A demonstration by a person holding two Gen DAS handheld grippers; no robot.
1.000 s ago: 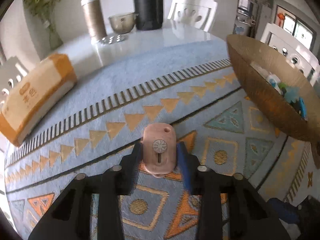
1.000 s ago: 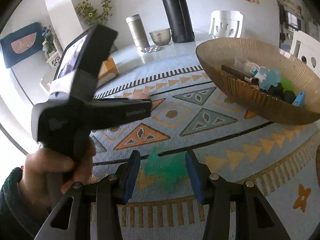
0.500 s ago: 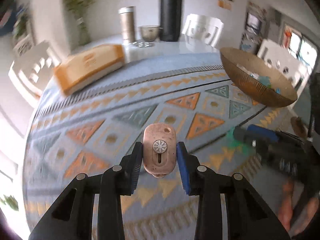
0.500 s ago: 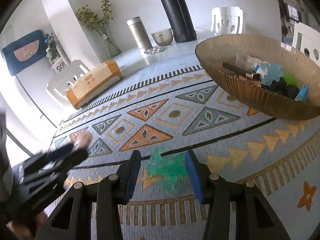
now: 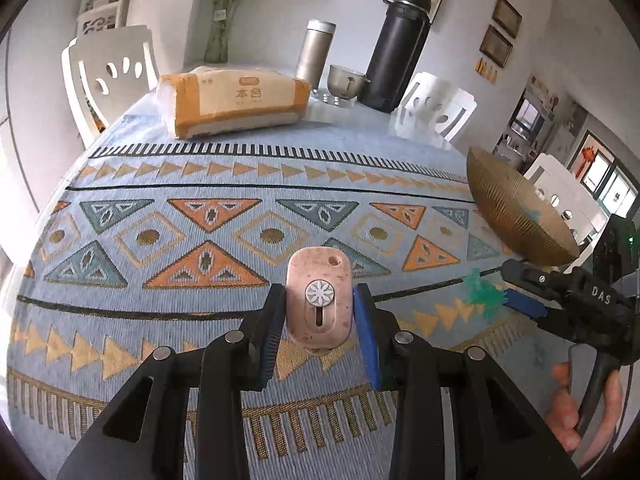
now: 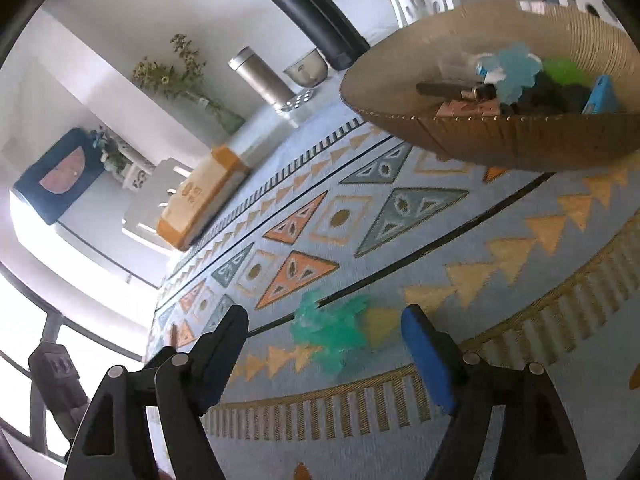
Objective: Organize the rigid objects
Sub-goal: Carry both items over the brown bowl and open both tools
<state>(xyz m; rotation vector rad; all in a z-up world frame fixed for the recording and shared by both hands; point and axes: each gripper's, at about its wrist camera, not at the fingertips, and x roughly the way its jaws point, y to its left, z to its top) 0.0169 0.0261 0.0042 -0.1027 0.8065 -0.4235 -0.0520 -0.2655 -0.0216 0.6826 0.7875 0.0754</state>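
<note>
Left wrist view: left tongs (image 5: 319,314) clamped on the pink tag (image 5: 319,300), lifted above the patterned cloth (image 5: 208,184).
Right wrist view: right tongs (image 6: 324,344) spread wide.
Green piece (image 6: 330,330): on the cloth, between the right tongs.
Bowl (image 6: 500,140): ahead-right.

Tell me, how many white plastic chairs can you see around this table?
3 in the left wrist view: one white plastic chair at the far left corner, one behind the table near the tall black flask, one behind the ribbed golden bowl. Others may be hidden.
</note>
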